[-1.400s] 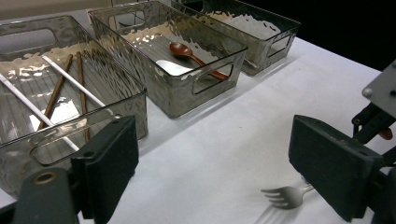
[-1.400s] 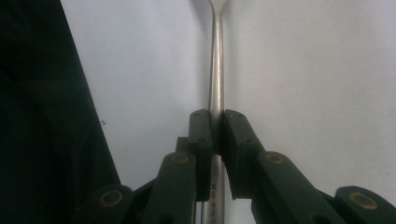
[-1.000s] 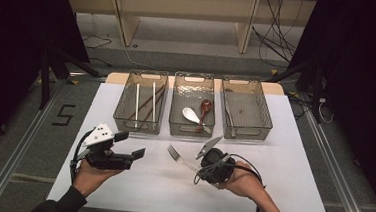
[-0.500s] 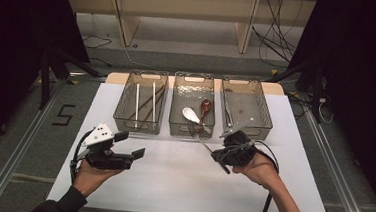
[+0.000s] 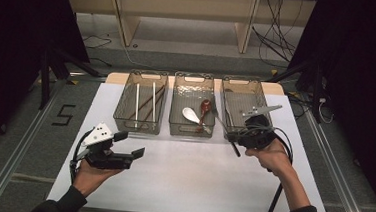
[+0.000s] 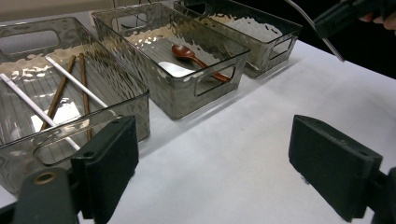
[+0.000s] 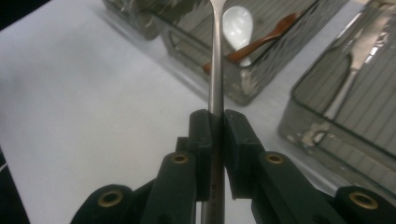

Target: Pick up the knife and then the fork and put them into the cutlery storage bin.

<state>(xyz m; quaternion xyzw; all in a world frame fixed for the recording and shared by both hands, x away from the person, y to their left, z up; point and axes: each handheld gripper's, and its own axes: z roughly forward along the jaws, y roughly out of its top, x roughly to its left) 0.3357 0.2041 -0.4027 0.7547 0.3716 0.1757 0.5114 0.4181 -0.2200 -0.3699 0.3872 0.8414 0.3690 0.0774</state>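
A white table (image 5: 181,180) is set in a dark room, with three clear bins (image 5: 191,111) along its far edge. The right gripper (image 7: 215,122) is raised by the right-hand bin, jaws clamped on a metal fork (image 7: 215,70). The left gripper (image 6: 212,168) is held low, jaws wide and empty
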